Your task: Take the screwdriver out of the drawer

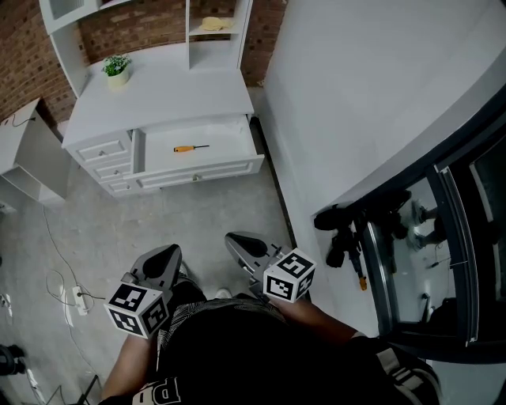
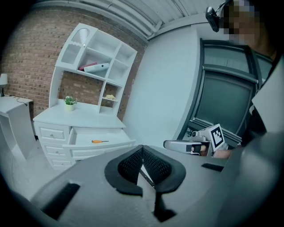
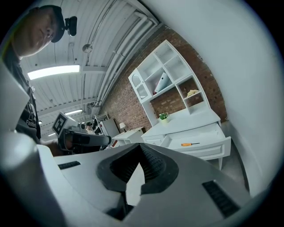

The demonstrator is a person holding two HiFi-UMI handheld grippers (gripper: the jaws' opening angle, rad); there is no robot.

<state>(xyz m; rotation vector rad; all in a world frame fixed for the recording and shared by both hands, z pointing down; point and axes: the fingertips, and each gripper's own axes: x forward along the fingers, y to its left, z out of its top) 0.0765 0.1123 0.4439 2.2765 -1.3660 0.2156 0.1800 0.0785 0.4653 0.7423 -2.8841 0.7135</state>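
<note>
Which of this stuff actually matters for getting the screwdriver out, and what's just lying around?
Matters: screwdriver, open drawer, left gripper, right gripper.
Lying about: potted plant, yellow item, power strip.

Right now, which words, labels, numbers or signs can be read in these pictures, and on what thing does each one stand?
"P": white letter on the person's black shirt, cut off at the head view's lower edge; the rest is unreadable.
Black-and-white square markers on the left cube and the right cube: patterns only, no letters.
The white cabinet and the orange-handled screwdriver: no print visible.
</note>
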